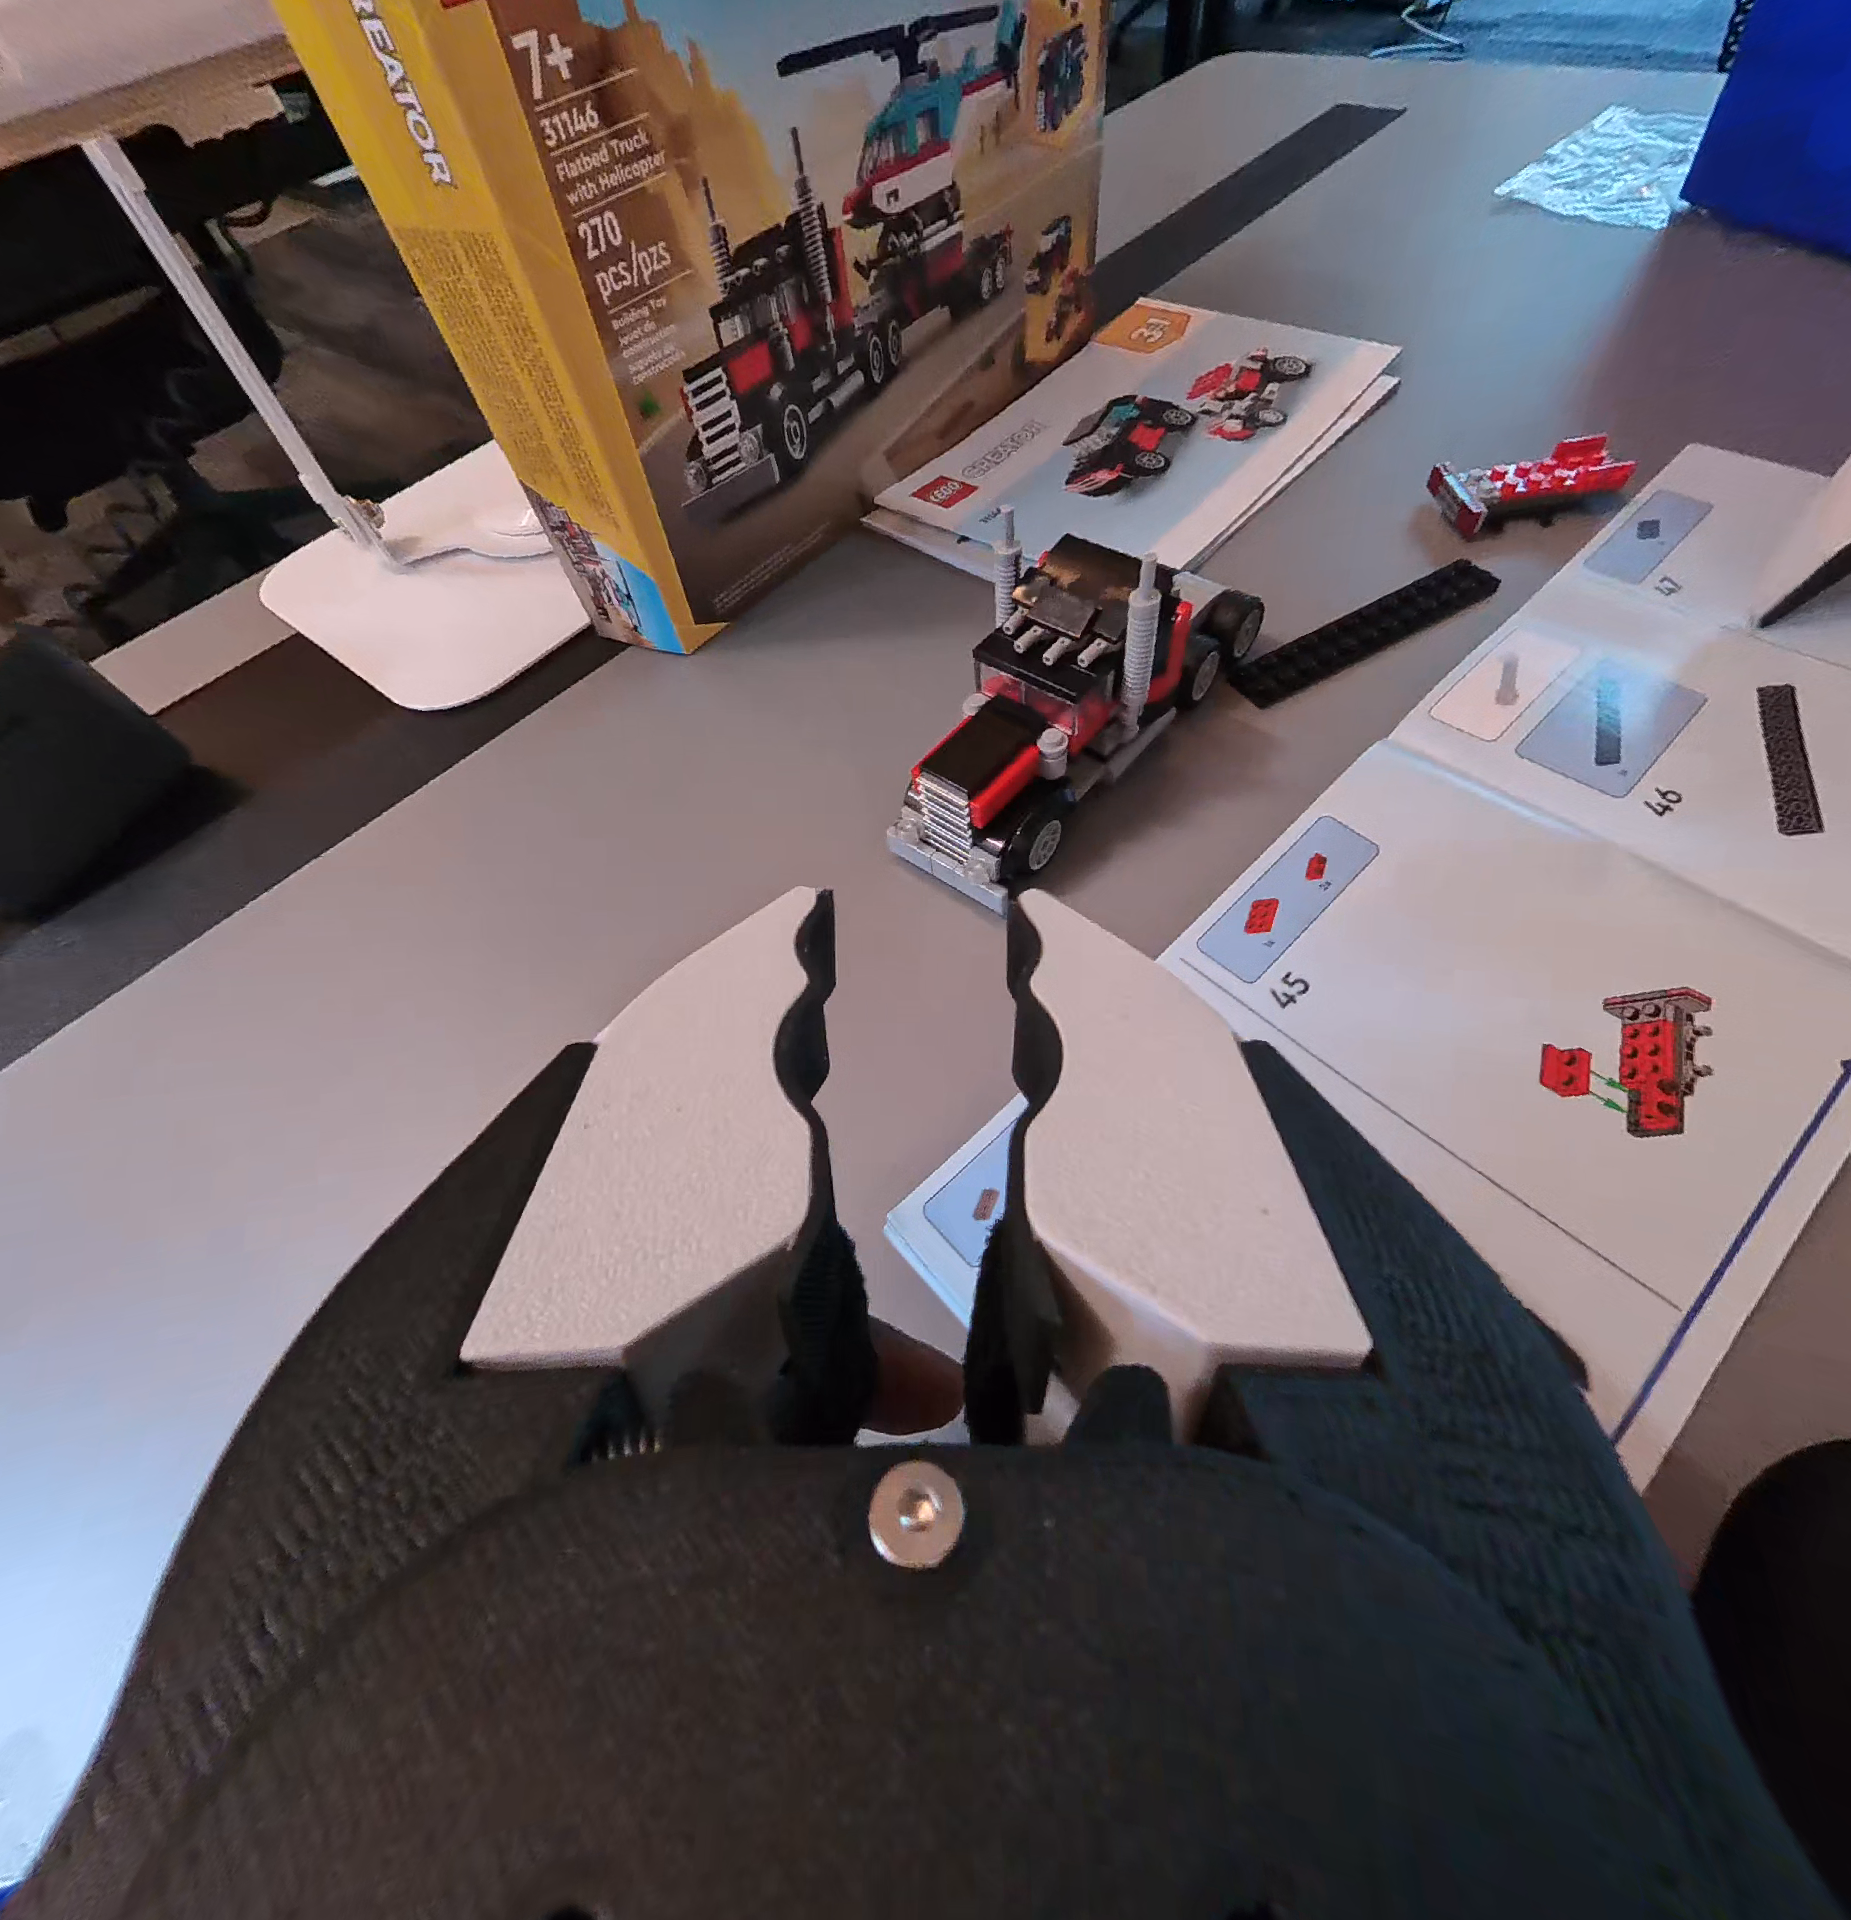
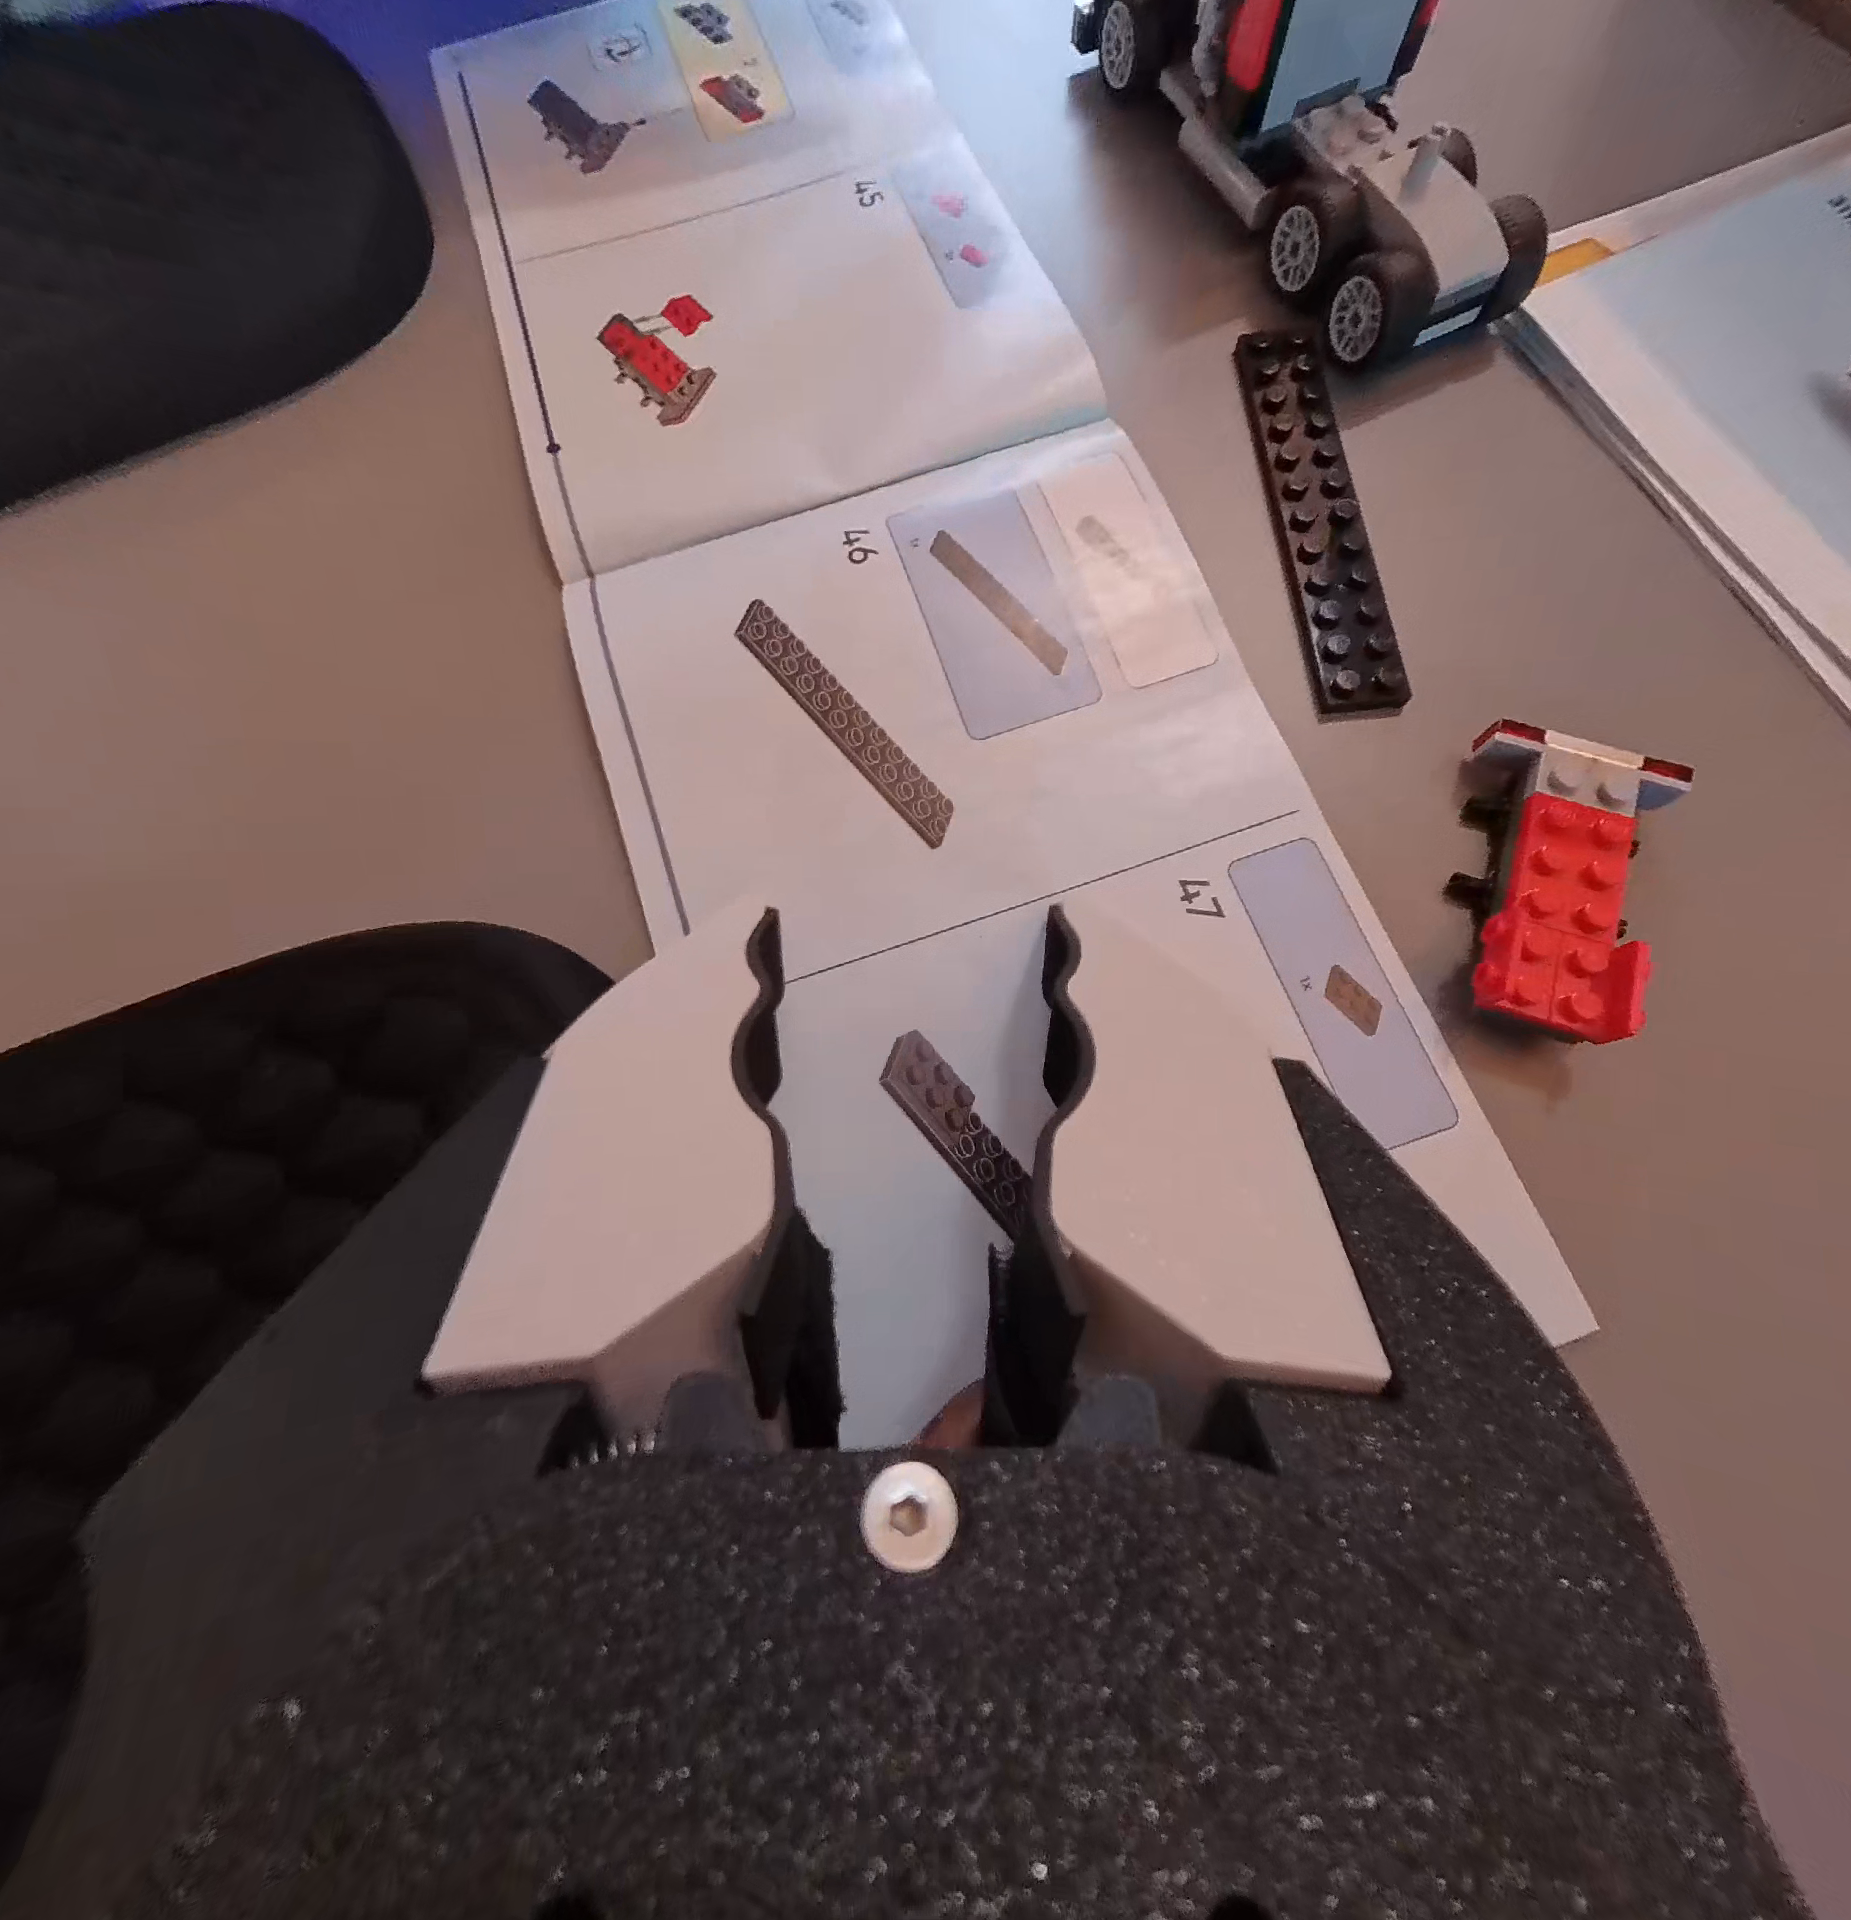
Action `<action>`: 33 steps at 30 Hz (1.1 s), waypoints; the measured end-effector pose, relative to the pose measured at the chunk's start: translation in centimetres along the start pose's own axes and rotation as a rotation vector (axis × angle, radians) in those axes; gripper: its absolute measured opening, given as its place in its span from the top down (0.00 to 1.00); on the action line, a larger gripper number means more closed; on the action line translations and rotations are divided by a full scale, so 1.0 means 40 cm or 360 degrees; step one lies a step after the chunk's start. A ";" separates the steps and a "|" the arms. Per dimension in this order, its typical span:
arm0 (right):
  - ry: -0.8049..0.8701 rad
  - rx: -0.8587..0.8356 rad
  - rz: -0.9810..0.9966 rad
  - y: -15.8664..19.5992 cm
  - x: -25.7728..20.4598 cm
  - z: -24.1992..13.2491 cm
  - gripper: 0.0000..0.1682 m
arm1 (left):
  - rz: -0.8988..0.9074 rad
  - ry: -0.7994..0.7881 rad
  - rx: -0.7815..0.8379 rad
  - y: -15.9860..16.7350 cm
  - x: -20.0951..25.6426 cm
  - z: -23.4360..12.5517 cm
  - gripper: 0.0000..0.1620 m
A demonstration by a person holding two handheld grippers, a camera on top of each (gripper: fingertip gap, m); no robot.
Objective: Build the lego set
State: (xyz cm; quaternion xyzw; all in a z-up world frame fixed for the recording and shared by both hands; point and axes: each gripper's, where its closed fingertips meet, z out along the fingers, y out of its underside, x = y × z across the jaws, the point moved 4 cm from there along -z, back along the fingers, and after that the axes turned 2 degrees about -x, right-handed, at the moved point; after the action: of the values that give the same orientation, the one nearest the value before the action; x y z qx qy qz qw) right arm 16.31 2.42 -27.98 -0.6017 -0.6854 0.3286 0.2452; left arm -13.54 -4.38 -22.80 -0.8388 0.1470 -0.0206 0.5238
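Lego black plate [image 2: 1321, 525] lies flat mid-tabletop: both empty, parted grippers, left [image 1: 919, 914] and right [image 2: 910, 930], should pinch its long edges squarely.

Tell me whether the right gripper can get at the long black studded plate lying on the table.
Probably yes: the right gripper is open and empty, and the long black studded plate lies flat, uncovered, apart from the truck.

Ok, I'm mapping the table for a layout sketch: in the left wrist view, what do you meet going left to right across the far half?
White stand base → yellow set box → closed booklet → red sub-assembly. The black-and-red truck sits nearer, below the box and booklet, so I leave it out of the order.
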 end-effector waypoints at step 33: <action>0.0049 -0.0169 0.0228 0.007 0.037 -0.027 0.47 | 0.0377 0.0763 -0.0404 0.023 0.342 0.151 0.91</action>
State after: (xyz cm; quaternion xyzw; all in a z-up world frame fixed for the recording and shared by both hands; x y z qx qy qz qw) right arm 17.04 4.08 -27.56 -0.6662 -0.6534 0.2992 0.1993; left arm 0.47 -3.15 -27.98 -0.8458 0.3648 -0.1383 0.3639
